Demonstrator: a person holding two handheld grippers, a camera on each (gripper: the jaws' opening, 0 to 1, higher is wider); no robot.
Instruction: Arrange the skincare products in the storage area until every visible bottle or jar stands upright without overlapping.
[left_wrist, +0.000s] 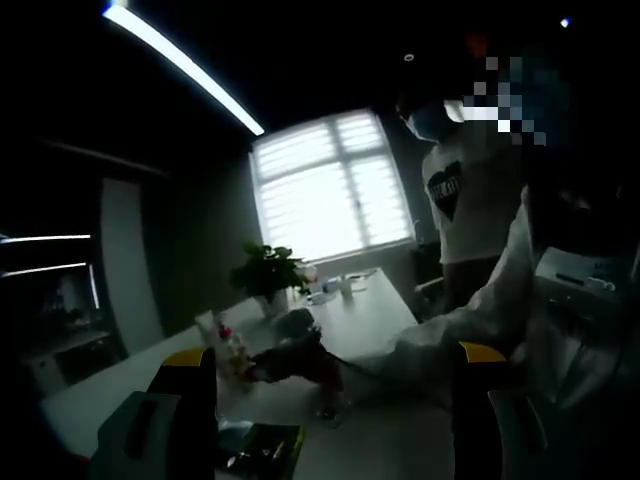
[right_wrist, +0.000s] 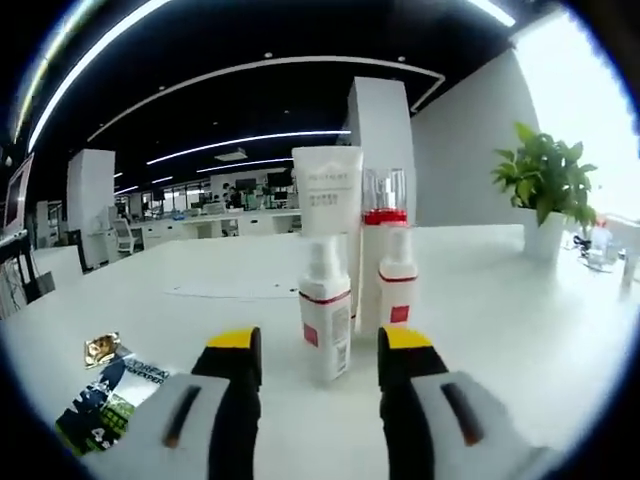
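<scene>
White tabletop carries the skincare cluster toward the middle of its surface: a pump bottle with a red band stands nearest, a second red-banded bottle just beside it, a tall white tube upright on its cap behind, and a clear-capped bottle with a red collar at the back. All four look upright and close together, probably grouped so each stays readable from the front, though whether any touch I cannot tell. The right gripper sits low and spread, its yellow-tipped jaws framing the nearest bottle without contact, a stance that suits checking or nudging. A printed packet lies flat near the table's near-left edge. A potted plant stands toward the far right edge. In the dim left gripper view, the left gripper is also spread, holding nothing, pointed down the table toward a person.
</scene>
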